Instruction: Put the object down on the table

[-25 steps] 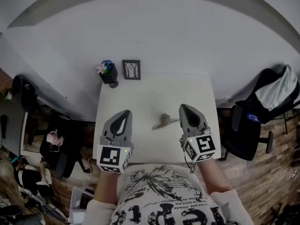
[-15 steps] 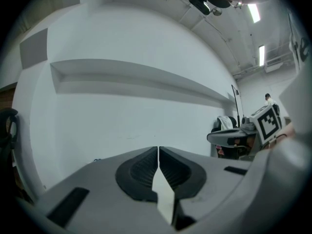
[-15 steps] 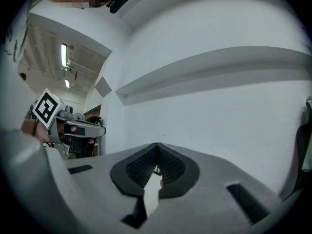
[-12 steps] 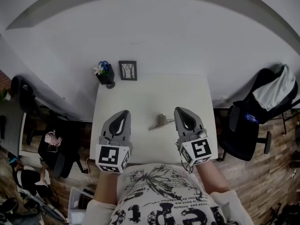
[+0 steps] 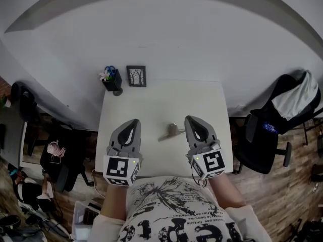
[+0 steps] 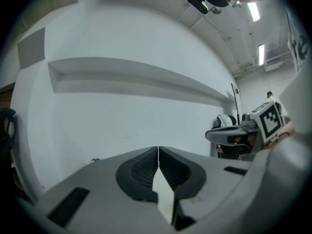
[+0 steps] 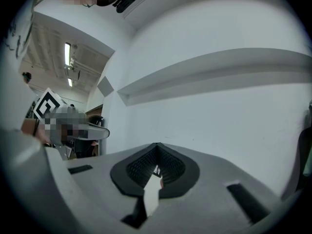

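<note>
A small grey object (image 5: 168, 131), with a rounded body and a thin end, lies on the white table (image 5: 151, 102) in the head view. It sits between my two grippers, its thin end reaching toward the right one. My right gripper (image 5: 190, 120) (image 7: 156, 145) is shut with nothing clearly held, just right of the object. My left gripper (image 5: 134, 121) (image 6: 158, 148) is shut and empty, a little left of it. Both gripper views look up at the white wall, so the object and table are hidden there.
A small framed picture (image 5: 136, 76) and a dark pot of flowers (image 5: 112, 79) stand at the table's far left corner. A black office chair (image 5: 275, 130) with a pale garment is to the right. A dark chair with clutter (image 5: 56, 158) is on the left.
The right gripper has drifted slightly left and toward the person, staying shut. The head view shifted a little. The grey object and the left gripper keep their places.
</note>
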Demonstrator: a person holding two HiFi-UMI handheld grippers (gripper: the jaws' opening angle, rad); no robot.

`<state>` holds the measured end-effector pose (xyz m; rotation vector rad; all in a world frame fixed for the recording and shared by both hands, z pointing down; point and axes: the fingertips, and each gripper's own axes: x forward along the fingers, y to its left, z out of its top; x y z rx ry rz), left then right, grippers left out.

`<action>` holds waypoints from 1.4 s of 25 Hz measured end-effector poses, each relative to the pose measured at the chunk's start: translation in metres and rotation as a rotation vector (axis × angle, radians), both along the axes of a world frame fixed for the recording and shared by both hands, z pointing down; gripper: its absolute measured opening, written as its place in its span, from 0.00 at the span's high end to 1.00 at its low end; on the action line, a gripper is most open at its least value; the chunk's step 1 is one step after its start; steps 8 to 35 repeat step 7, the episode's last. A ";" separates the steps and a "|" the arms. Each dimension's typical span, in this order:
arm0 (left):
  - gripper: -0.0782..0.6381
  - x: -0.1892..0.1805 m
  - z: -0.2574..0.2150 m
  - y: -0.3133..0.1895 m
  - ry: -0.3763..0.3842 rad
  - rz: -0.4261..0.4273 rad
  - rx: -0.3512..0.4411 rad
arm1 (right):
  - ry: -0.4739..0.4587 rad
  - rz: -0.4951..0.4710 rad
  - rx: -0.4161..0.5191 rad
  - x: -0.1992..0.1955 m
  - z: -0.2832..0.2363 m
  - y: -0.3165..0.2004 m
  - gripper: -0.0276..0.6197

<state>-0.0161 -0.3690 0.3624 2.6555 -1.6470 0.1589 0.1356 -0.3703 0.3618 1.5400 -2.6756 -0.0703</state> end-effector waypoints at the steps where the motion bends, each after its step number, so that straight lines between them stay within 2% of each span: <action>1: 0.87 0.001 0.000 0.000 -0.001 0.002 -0.002 | 0.002 -0.001 0.001 0.000 -0.001 0.000 0.97; 35: 0.88 0.004 0.002 -0.003 -0.007 0.006 -0.007 | -0.003 -0.002 -0.017 0.000 0.003 -0.006 0.97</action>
